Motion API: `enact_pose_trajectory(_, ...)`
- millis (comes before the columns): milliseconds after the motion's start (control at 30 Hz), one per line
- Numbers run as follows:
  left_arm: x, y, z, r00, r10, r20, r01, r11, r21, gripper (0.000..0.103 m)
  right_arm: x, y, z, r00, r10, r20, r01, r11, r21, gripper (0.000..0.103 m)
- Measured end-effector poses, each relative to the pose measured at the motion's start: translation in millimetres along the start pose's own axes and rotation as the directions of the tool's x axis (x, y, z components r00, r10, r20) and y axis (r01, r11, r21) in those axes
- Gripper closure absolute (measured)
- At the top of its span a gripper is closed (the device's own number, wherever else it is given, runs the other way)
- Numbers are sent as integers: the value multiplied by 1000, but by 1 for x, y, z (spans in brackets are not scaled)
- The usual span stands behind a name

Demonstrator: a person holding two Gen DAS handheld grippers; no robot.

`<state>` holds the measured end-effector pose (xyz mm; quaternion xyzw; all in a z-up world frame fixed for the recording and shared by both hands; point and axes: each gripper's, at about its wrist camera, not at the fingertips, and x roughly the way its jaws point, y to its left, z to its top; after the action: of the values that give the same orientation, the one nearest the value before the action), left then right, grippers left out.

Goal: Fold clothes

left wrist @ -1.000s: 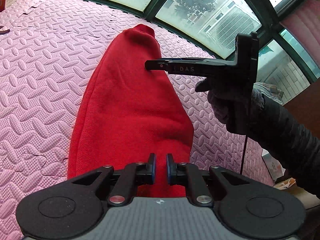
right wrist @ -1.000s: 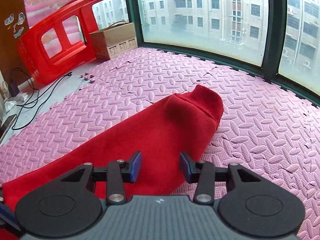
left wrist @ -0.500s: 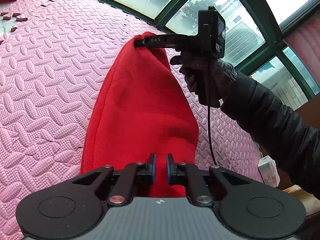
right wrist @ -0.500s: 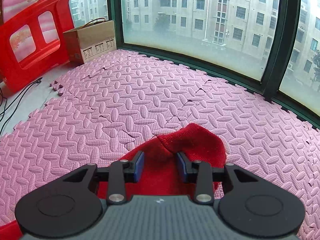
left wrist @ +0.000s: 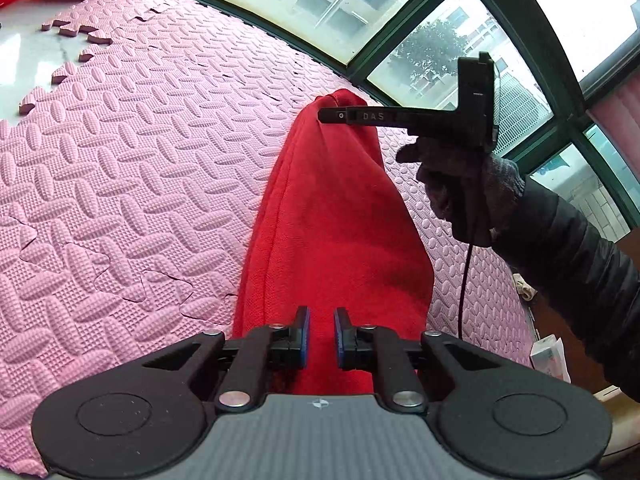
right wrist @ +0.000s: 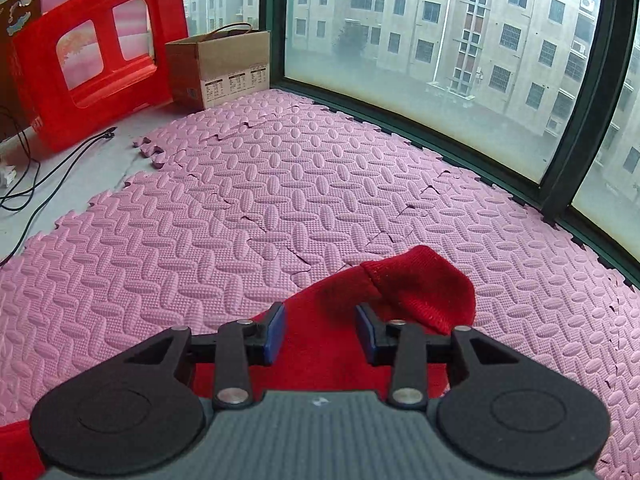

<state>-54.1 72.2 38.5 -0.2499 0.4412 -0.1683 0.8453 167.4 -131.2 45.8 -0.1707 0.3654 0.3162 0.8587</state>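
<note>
A red knitted garment (left wrist: pixel 332 232) lies stretched along the pink foam mat. My left gripper (left wrist: pixel 321 338) is shut on its near end, with red cloth between the narrowly spaced blue pads. My right gripper (right wrist: pixel 320 332) stands over the far end, next to the ribbed cuff (right wrist: pixel 424 288). Its jaws are apart with red cloth between them. In the left wrist view the right gripper (left wrist: pixel 332 115) reaches in from the right at the garment's far tip, held by a gloved hand (left wrist: pixel 460 188).
Pink foam mat tiles (right wrist: pixel 280 208) cover the floor up to the dark window frame (right wrist: pixel 440 140). A red plastic stool (right wrist: pixel 88 64), a cardboard box (right wrist: pixel 224 68) and black cables (right wrist: pixel 48 172) lie at the left on bare floor.
My right gripper moved from the middle of the garment to its far cuffed end and stays open there. My left gripper kept its hold on the near end.
</note>
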Motion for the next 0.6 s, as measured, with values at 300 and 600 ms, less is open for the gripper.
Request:
enact_pose_trajectory(300,-7,3,-5,1000,9,3,-9,999,52,89,-71,65,-52,977,203,-66,-211,965,-157,52)
enact_pose_trajectory(600,-35,-18,-28,999,-44,6,43,988,146,80,-136,117,-102,923,373,-95,-385,902,-196,48)
